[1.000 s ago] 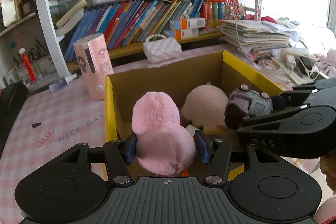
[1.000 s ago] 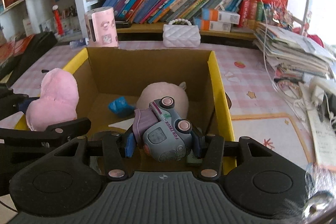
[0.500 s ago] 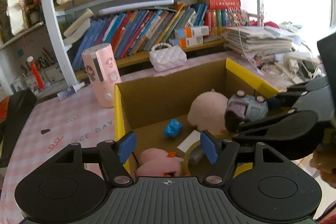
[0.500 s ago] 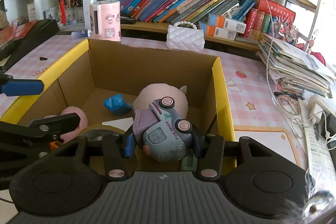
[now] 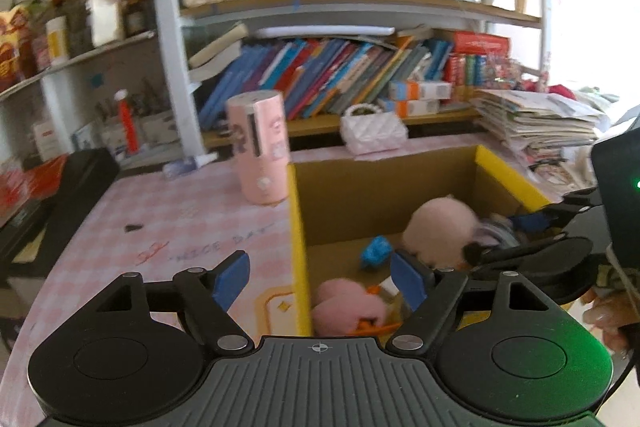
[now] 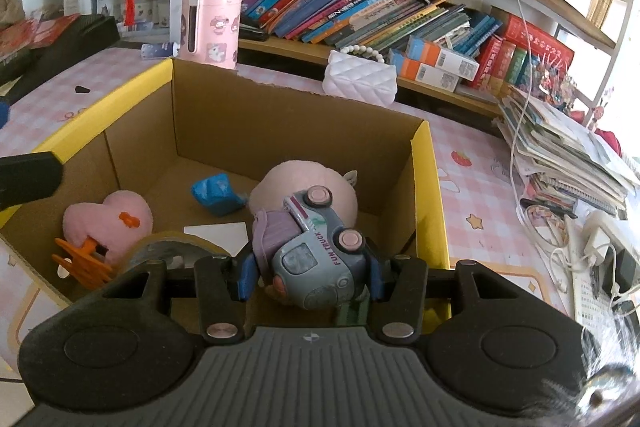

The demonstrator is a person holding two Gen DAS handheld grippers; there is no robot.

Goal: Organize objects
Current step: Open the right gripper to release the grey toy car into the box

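Since a second ago the left gripper has let go of the pink plush, which now lies on the floor of the cardboard box by its left wall; that gripper's jaws stand wide apart and bare, straddling the yellow left rim. The right gripper stays clamped on the toy truck, above the box near its right wall. Inside lie two plush toys, the second a paler round plush, one blue wrapper and one white card, with bare floor along the far wall.
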